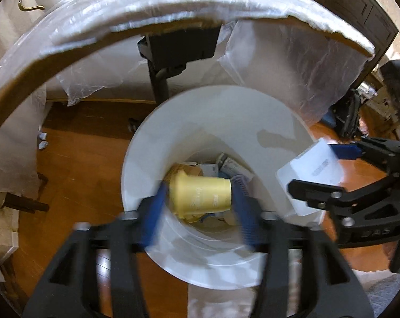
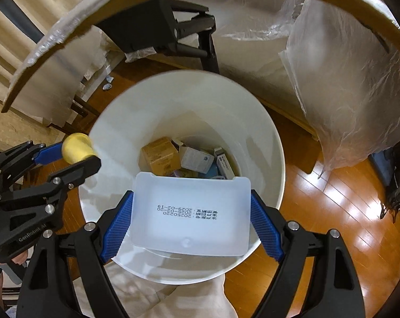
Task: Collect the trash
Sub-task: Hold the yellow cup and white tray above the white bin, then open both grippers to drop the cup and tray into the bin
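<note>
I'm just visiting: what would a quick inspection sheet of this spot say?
Surface: wooden floor.
Job's things: white bin holding boxes; yellow cup and plastic tray above its mouth.
Clutter: crumpled scraps on the floor.
Grippers: left gripper has the cup between blurred fingers, grip unclear; right gripper appears to pinch the tray's edges.
Cables: nothing seen.
Surroundings: plastic sheeting, black stand.
</note>
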Action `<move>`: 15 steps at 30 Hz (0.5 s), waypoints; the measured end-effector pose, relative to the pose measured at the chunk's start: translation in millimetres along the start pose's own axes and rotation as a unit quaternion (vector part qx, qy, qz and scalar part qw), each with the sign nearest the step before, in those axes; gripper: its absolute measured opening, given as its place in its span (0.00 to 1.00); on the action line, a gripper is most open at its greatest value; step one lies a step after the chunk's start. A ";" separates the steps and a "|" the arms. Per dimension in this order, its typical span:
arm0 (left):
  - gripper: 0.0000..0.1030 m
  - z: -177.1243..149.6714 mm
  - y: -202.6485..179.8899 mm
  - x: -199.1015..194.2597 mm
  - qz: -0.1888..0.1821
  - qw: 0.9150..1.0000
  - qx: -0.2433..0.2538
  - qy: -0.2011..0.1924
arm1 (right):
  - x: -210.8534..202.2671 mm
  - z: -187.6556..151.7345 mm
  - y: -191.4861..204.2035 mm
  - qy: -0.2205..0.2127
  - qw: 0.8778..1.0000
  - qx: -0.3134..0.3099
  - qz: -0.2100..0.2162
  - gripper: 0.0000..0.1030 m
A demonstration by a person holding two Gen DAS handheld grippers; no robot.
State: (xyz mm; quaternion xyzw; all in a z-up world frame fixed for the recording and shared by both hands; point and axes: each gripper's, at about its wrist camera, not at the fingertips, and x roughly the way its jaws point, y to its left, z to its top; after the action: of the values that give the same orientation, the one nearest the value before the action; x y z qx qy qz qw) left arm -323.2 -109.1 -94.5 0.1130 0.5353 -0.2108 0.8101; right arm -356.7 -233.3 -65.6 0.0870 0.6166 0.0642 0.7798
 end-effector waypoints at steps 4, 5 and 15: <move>0.81 -4.8 9.0 0.0 0.015 1.000 -0.016 -0.008 | -5.2 -1.4 -8.5 -0.009 1.000 0.018 0.001 0.91; 0.81 -3.3 13.3 -2.8 0.012 1.000 -0.022 -0.009 | -8.6 -1.6 -9.9 -0.011 1.000 0.021 0.006 0.91; 0.92 43.9 56.3 -138.7 0.018 0.984 -0.062 -0.166 | -150.2 54.0 -16.9 -0.201 0.979 0.016 -0.012 0.96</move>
State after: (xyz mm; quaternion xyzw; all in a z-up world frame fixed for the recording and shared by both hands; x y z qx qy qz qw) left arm -308.1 -46.6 47.6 0.0357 0.4030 -0.1786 0.8969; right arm -339.0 -283.9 85.6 0.1033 0.4496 0.0261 0.8868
